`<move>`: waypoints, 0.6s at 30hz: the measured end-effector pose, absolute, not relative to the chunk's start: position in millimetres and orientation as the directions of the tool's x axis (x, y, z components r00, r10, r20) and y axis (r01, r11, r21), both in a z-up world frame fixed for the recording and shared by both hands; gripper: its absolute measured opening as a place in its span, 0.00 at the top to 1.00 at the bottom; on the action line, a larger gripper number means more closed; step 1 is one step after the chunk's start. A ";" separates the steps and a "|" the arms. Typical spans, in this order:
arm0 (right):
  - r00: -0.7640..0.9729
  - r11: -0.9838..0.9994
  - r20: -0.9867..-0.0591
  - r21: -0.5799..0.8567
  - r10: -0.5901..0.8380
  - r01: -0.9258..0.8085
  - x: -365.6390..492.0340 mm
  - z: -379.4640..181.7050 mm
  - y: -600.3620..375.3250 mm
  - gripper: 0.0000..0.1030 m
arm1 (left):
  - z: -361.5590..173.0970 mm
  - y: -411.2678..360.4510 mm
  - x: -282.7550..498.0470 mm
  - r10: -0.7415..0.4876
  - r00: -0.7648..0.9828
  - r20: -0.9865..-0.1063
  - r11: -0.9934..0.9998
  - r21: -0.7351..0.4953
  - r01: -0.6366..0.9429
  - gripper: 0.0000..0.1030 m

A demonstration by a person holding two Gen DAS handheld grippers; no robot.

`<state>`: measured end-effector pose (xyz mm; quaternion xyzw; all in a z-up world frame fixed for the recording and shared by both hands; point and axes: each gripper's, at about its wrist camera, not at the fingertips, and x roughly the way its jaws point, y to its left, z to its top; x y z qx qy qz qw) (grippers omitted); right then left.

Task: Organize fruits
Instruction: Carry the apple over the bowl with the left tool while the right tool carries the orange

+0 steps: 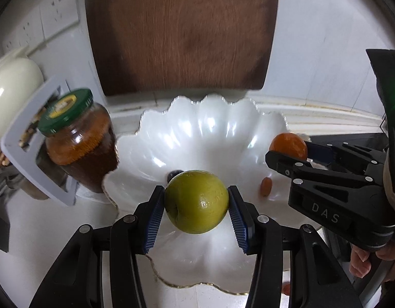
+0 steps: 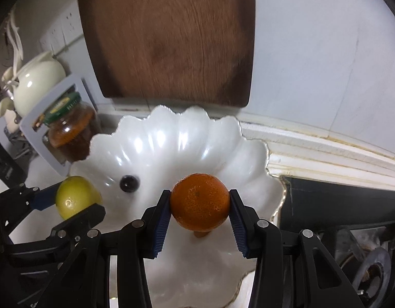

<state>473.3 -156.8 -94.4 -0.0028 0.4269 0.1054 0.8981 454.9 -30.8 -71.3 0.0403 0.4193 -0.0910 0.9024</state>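
now we are carrying green fruit (image 1: pixel 196 201) clamped in left gripper (image 1: pixel 196 202), orange (image 2: pixel 200 201) clamped in right gripper (image 2: pixel 200 202), both over white bowl (image 1: pixel 218 118); lowering close before releasing, keeping fruits apart, avoiding dark berry (image 2: pixel 129 183).

R gripper (image 2: pixel 200 205) fingers clamp orange (image 2: pixel 200 201) over white scalloped bowl (image 2: pixel 171 138); dark fruit (image 2: pixel 129 183) inside.
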 end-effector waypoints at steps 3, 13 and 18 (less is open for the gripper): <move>0.594 0.977 -0.783 0.085 0.185 -0.194 479.4 -102.4 -155.1 0.56 | -78.9 -30.2 461.3 -0.125 0.617 -0.777 0.980 -0.002 0.197 0.53; 0.572 0.980 -0.800 0.100 0.180 -0.169 483.8 -110.2 -157.6 0.39 | -83.2 -29.8 465.4 -0.085 0.616 -0.783 0.983 0.036 0.181 0.36; 0.610 0.988 -0.780 0.058 0.136 -0.146 474.0 -96.5 -160.6 0.39 | -72.3 -25.4 459.8 -0.038 0.636 -0.771 0.986 0.072 0.147 0.35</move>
